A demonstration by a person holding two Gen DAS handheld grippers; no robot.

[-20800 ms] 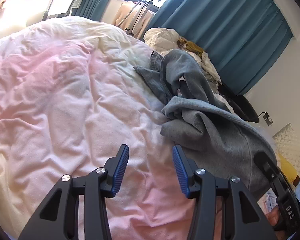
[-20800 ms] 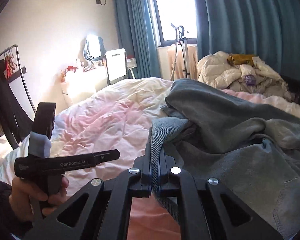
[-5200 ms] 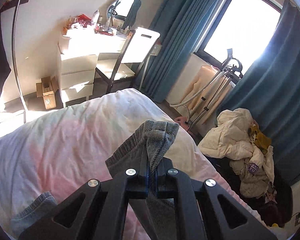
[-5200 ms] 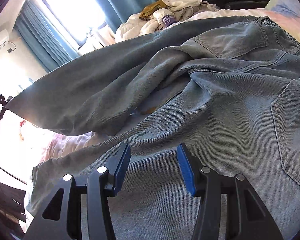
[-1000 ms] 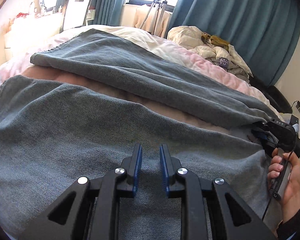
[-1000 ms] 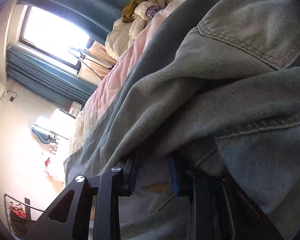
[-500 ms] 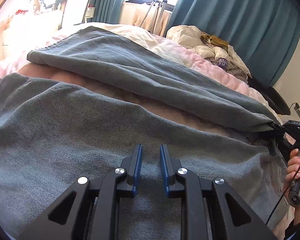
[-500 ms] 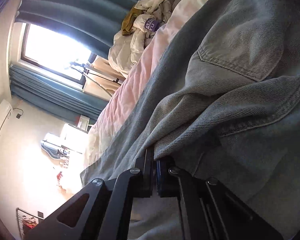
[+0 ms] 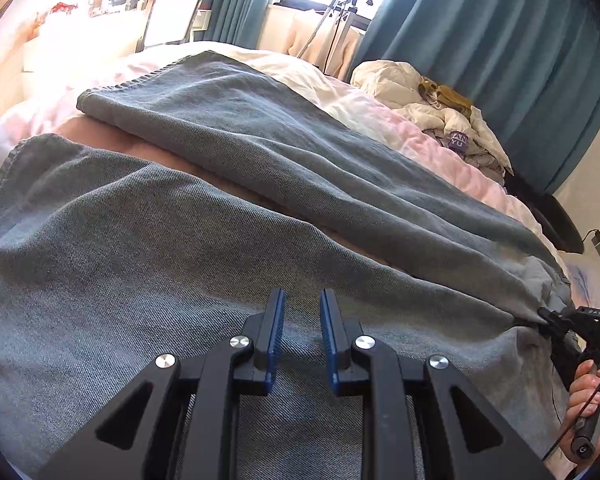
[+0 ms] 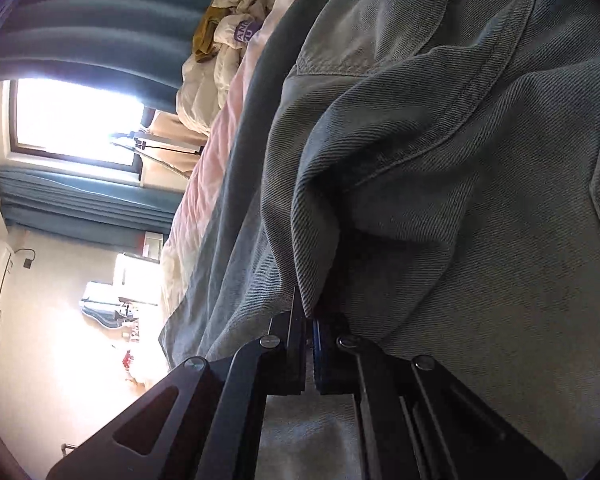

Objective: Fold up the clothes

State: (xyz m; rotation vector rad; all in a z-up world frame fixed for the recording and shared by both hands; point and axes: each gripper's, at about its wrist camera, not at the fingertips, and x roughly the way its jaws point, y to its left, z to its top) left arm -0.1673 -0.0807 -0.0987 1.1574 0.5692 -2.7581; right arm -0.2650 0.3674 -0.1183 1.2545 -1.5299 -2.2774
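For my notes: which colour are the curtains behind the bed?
Teal blue curtains, clearest in the left wrist view.

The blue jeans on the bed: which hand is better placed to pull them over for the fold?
Probably the right. The right gripper is shut on a fold of the blue denim jeans; the left gripper sits narrowly open above them, gripping nothing.

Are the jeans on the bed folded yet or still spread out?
Spread out. Both legs of the jeans lie apart, full length on the bed; the right gripper is shut on a fold near the seat.

grey-blue denim jeans (image 9: 220,216), pink-white duvet (image 9: 452,152), teal curtains (image 9: 500,52)
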